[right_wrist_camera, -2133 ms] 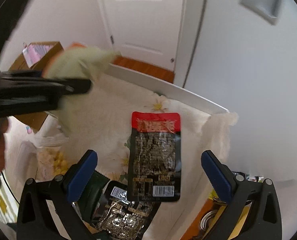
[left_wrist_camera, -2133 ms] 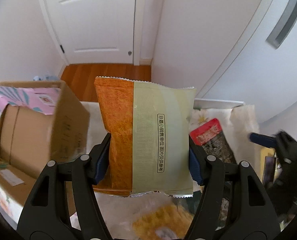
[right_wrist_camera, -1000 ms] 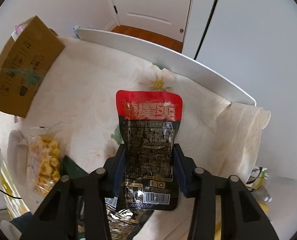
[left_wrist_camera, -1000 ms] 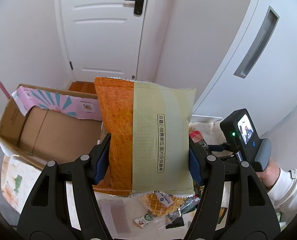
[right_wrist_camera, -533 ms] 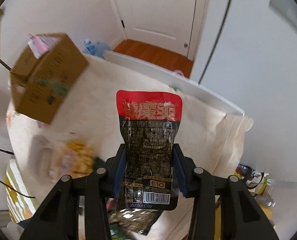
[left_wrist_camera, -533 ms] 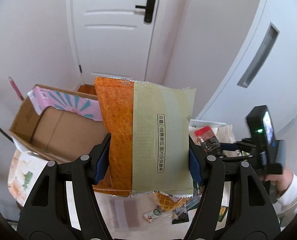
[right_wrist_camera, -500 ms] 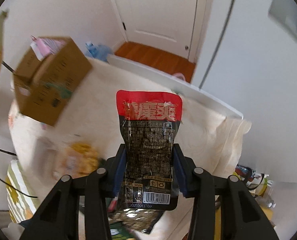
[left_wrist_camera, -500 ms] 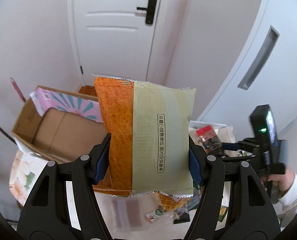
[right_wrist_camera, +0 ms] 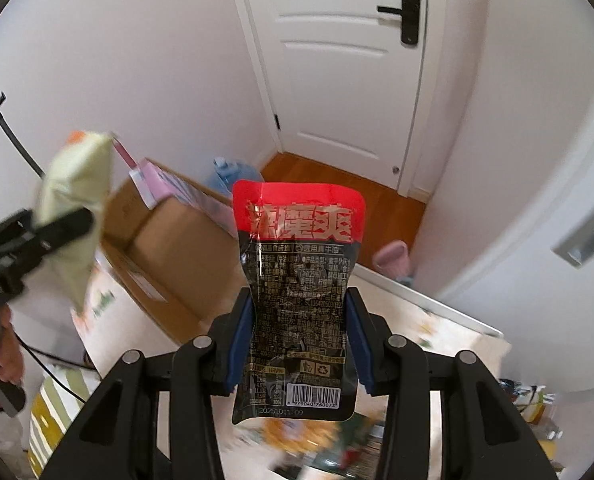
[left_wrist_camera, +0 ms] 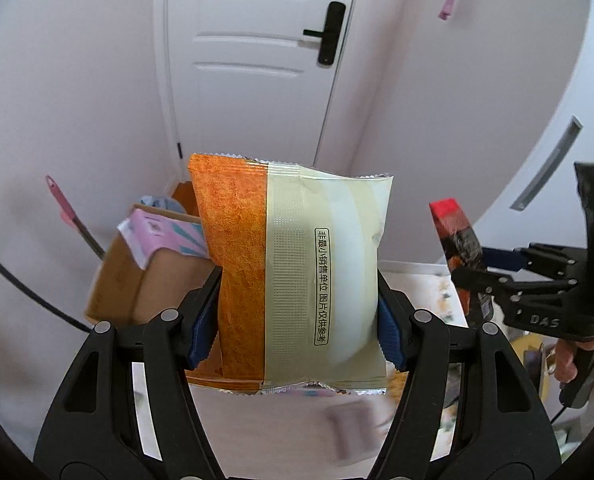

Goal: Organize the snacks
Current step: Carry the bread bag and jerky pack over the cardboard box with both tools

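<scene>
My left gripper is shut on an orange and pale green snack bag and holds it upright, high above the table. My right gripper is shut on a black snack pouch with a red top, also held up in the air. Each gripper shows in the other's view: the right one with its pouch at the right, the left one with its bag at the left. An open cardboard box stands on the table's left side, below and beyond both snacks.
The table has a floral cloth with several blurred snack packets lying below the grippers. A white door and wood floor lie beyond. A white cabinet stands at the right. A water jug sits behind the box.
Both grippers have risen and tilted up with their snacks still held. The table and the box have dropped lower in both views, and more of the door shows.
</scene>
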`<state>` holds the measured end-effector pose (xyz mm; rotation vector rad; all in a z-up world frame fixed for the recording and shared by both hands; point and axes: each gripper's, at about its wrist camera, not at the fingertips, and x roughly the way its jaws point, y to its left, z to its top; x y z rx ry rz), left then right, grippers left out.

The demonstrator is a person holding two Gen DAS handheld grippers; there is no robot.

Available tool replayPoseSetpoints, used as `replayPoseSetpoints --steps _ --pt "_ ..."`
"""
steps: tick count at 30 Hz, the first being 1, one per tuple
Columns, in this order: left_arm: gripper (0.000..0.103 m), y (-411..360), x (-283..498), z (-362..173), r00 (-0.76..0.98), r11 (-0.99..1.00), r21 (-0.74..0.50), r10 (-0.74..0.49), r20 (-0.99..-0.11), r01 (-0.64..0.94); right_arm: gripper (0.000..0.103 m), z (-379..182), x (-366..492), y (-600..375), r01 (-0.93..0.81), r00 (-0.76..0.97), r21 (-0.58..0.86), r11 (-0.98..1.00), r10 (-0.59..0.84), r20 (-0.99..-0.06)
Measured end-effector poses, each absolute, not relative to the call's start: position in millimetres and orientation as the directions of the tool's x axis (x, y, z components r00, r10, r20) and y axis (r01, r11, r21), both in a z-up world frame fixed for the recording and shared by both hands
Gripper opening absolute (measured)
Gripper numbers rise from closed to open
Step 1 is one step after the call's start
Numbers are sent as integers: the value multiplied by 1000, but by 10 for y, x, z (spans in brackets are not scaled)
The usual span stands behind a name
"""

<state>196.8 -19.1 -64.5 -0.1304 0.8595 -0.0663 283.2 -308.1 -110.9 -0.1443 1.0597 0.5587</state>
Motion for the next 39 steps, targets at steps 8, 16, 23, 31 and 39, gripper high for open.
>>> replayPoseSetpoints --steps 8,16,23,31,39 --pt "63 603 2273 -945 584 991 -129 -121 -803 28 41 -1095 2897 -2221 -480 358 199 854 398 -845" --pt "62 1014 2575 -1444 485 990 -138 -141 -863 41 41 -1503 2995 -1657 -414 315 245 876 391 -865" --pt "62 1042 2769 -1849 407 988 -148 -156 -900 51 41 -1841 3115 -1444 -377 273 237 895 352 -895" --pt "63 947 2966 -2097 351 989 -136 -150 -924 66 41 -2034 3169 -1324 -353 233 230 907 323 -917" --pt "103 907 3052 -2041 369 989 -119 -142 -918 84 41 -2138 3232 -1291 -337 217 234 912 317 -923"
